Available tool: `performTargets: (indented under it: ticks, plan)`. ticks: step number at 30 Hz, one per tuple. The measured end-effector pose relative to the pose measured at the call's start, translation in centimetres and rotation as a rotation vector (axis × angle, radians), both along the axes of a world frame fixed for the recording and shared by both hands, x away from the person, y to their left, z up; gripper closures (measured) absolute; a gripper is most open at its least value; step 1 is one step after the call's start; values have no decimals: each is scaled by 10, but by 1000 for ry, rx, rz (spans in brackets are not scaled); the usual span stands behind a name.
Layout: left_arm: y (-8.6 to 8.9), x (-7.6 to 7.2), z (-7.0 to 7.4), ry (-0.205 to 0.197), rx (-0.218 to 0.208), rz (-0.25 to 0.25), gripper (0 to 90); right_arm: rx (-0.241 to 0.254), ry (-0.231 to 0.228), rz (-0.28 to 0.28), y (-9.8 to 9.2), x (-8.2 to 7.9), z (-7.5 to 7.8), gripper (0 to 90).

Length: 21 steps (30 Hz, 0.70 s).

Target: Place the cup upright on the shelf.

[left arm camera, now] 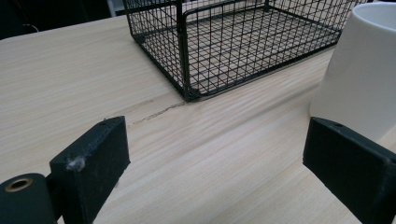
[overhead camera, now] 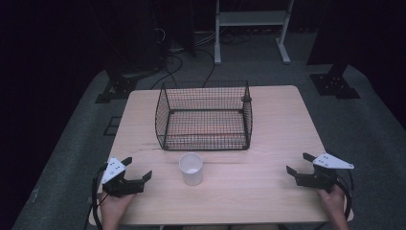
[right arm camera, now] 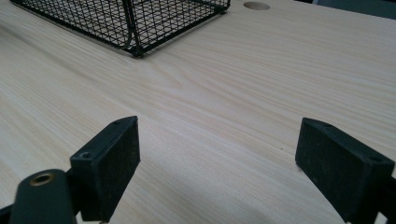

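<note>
Cup, white, upright on counter just before basket, likely light, stiff and tippy, best pinched across its wall; left hand-held gripper nearby and right hand-held gripper both spread, empty.

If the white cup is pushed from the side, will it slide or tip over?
The white cup stands upright, narrower at its base, so a high push probably tips it. It looks empty and light, so a low push likely slides it on the smooth wooden table.
</note>
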<state>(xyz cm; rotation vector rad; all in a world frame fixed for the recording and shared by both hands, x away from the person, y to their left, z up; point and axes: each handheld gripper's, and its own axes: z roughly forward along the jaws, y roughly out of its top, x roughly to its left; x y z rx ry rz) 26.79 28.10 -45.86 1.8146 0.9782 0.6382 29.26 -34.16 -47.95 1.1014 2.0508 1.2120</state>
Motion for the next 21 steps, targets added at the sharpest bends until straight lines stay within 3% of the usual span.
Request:
performTargets:
  ticks: [7, 16, 21]
  plan:
    - [0, -1, 4, -15, -26, -10, 63, -7, 0, 1, 1, 0, 0, 131]
    - [-9, -2, 12, -40, -40, -66, 46, -14, 6, 0, 2, 1, 0, 131]
    - [-16, -2, 15, -35, -11, -83, 37, -16, 7, 0, 2, 1, 0, 131]
